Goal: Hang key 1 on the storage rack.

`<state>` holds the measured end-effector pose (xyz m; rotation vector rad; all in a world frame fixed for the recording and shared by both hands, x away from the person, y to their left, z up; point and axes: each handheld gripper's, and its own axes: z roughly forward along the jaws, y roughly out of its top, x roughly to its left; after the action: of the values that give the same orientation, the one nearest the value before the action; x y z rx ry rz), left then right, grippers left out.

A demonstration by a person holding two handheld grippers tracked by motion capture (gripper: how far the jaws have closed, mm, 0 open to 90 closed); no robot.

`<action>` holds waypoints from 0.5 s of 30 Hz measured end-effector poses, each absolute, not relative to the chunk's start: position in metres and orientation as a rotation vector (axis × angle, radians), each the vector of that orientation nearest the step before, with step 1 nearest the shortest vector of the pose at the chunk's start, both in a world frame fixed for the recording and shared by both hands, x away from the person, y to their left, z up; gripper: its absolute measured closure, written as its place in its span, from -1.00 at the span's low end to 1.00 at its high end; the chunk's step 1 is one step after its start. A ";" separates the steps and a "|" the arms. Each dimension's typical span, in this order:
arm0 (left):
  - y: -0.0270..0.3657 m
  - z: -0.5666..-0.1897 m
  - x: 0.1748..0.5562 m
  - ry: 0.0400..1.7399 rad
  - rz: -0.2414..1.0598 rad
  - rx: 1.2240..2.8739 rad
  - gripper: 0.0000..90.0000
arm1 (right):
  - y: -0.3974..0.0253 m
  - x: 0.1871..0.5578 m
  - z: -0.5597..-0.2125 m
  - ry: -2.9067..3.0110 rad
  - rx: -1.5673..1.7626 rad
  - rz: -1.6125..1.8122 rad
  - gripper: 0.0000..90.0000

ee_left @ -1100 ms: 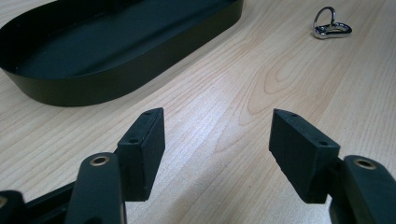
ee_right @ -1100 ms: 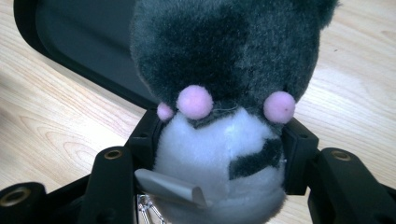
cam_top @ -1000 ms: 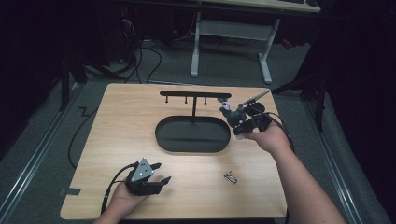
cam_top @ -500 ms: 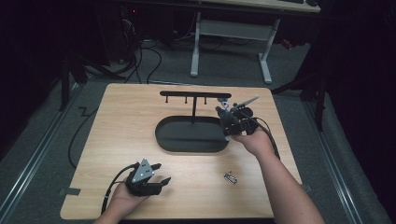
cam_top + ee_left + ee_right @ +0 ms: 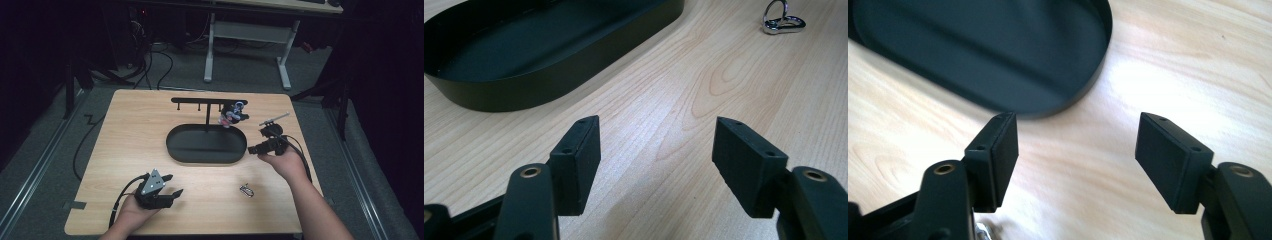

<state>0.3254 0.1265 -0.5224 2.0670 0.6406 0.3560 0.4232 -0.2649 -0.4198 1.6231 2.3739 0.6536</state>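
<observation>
A small blue-and-white keychain figure [image 5: 232, 114] hangs from the right end of a black hook rack [image 5: 200, 100], which stands behind a black oval tray [image 5: 200, 144]. My right gripper [image 5: 256, 141] is open and empty just off the tray's right end, pointing left at it; in its own view the jaws [image 5: 1078, 145] frame the tray rim [image 5: 1048, 107]. My left gripper [image 5: 174, 184] rests open and empty near the table's front left. Ahead of its jaws [image 5: 656, 145] lie the tray wall [image 5: 549, 85] and a metal clip ring [image 5: 781, 22].
The metal clip ring [image 5: 246, 190] lies on the wooden table [image 5: 125, 130] between the two hands, in front of the tray. A cable [image 5: 82, 145] trails off the table's left edge. Behind the table stands a desk frame [image 5: 247, 30] on the floor.
My right gripper carried the keychain figure to the rack, let it go and drew back to the right and nearer. The figure now hangs from the rack. The left gripper stayed put.
</observation>
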 end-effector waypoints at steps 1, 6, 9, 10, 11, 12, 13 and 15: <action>0.126 -0.522 0.325 0.641 0.355 2.067 -0.19 | -0.268 0.416 -0.422 2.364 1.616 0.670 -0.20; 0.123 -0.523 0.325 0.637 0.355 2.075 -0.19 | -0.280 0.379 -0.444 2.341 1.580 0.743 -0.14; 0.123 -0.523 0.325 0.638 0.351 2.076 -0.18 | -0.285 0.352 -0.466 2.317 1.575 0.831 -0.12; 0.122 -0.523 0.324 0.636 0.352 2.079 -0.19 | -0.286 0.346 -0.471 2.307 1.583 0.852 -0.11; 0.122 -0.523 0.324 0.635 0.352 2.079 -0.19 | -0.287 0.336 -0.479 2.294 1.587 0.884 -0.11; 0.121 -0.523 0.324 0.635 0.351 2.079 -0.18 | -0.287 0.331 -0.484 2.283 1.590 0.905 -0.11; 0.121 -0.523 0.324 0.635 0.351 2.081 -0.18 | -0.287 0.322 -0.490 2.270 1.590 0.933 -0.11; 0.121 -0.523 0.324 0.637 0.349 2.086 -0.18 | -0.285 0.309 -0.495 2.247 1.581 0.964 -0.11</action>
<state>0.3241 0.1205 -0.5235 2.0858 0.6373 0.3488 0.3090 -0.2845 -0.4955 1.5808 2.2470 0.9641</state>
